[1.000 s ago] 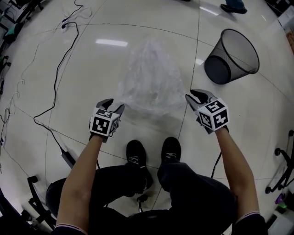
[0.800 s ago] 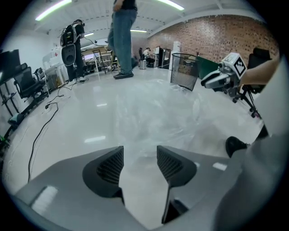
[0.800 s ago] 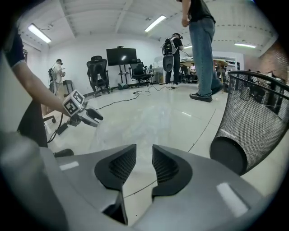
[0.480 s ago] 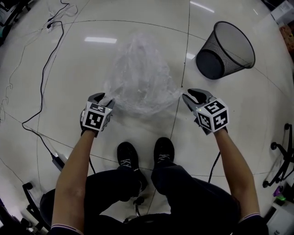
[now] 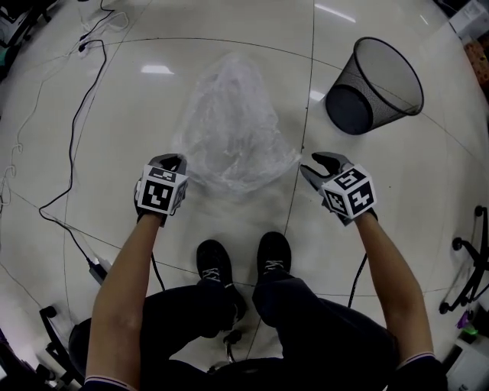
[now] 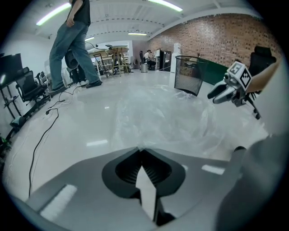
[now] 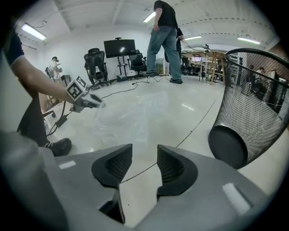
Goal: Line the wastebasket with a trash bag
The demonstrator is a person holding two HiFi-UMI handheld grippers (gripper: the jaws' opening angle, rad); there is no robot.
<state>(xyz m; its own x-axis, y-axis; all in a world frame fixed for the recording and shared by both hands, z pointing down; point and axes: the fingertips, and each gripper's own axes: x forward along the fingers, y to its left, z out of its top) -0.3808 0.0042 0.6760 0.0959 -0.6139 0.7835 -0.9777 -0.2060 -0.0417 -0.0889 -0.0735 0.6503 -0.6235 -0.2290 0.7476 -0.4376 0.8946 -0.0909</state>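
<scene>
Edge of the crinkled clear plastic trash bag (image 5: 229, 130) is clamped by the left hand-held gripper (image 5: 170, 159), while the jaws of the right hand-held gripper (image 5: 314, 164) have just been opened, with nothing held.

1. Bright, even light comes from the ceiling strips (image 6: 56, 13).
2. White glare patches lie on the glossy floor (image 5: 229, 30) left of the wastebasket (image 5: 378, 84).
3. Fisheye bending and dark corners frame every view.
4. Beyond the wastebasket the room looks soft, perhaps unfocused.

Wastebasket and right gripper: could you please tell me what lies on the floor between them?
Nothing does: in the head view only bare floor tile separates the right gripper from the wastebasket.
</scene>
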